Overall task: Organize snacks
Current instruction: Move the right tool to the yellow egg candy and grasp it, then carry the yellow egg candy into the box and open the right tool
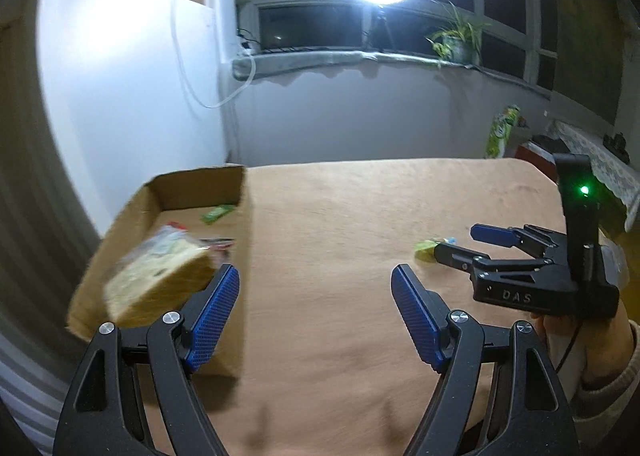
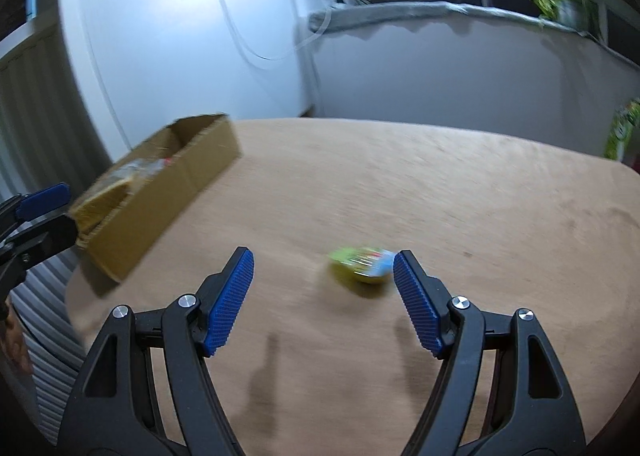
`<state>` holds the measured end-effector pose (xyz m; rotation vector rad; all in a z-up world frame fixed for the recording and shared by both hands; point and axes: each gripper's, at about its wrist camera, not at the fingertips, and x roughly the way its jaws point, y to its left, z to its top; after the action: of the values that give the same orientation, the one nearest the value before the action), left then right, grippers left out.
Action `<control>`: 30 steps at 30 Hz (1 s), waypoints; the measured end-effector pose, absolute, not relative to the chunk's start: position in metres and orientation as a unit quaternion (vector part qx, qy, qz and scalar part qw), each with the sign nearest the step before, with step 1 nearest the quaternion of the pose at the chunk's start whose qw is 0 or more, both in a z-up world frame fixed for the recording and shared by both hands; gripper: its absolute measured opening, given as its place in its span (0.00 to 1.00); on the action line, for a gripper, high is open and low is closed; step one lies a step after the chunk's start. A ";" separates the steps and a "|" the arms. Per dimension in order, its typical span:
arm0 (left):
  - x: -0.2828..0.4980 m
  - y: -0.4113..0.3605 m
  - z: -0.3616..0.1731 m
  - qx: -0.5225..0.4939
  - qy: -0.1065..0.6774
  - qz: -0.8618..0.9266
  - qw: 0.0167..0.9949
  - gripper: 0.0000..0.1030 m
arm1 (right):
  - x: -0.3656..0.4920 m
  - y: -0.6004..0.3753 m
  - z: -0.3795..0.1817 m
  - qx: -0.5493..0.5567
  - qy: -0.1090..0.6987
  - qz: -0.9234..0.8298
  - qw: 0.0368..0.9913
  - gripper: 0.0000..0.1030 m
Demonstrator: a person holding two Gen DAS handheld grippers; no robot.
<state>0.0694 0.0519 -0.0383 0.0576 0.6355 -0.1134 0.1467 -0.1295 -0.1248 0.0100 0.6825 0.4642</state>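
My left gripper [image 1: 316, 296] has its jaws spread wide with nothing between them, just beside the near corner of the cardboard box [image 1: 246, 240], where a blurred bagged yellow snack [image 1: 160, 276] sits over the box's near end and a small green packet [image 1: 218, 213] lies on its floor farther in. My right gripper [image 2: 324, 280] is also spread apart, well to the right of the box on the tan table [image 2: 440, 184]. A small green-and-yellow snack pack [image 2: 362, 266] lies there, close against the inner side of the right fingertip [image 2: 408, 280].
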 end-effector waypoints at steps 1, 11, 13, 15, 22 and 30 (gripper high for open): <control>0.071 0.048 -0.040 0.029 0.314 -0.060 0.947 0.76 | 0.150 -0.135 -0.128 0.005 0.338 0.221 0.915 0.73; 0.088 0.031 -0.071 0.014 0.351 -0.099 0.931 0.76 | 0.181 -0.133 -0.148 -0.032 0.391 0.220 0.893 0.71; 0.091 0.031 -0.077 0.008 0.359 -0.104 0.928 0.76 | 0.186 -0.129 -0.151 -0.037 0.398 0.221 0.890 0.51; 0.094 0.032 -0.083 0.001 0.367 -0.109 0.924 0.76 | 0.189 -0.125 -0.153 -0.044 0.404 0.217 0.888 0.33; 0.092 0.034 -0.086 -0.012 0.369 -0.115 0.922 0.76 | 0.189 -0.127 -0.154 -0.040 0.401 0.217 0.889 0.31; 0.080 0.043 -0.073 -0.013 0.354 -0.106 0.929 0.76 | 0.176 -0.131 -0.145 -0.038 0.384 0.211 0.898 0.31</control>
<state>0.0804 0.0430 -0.0726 -0.0258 0.7253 -0.2178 0.1763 -0.1307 -0.1452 -0.0784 0.7959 0.4361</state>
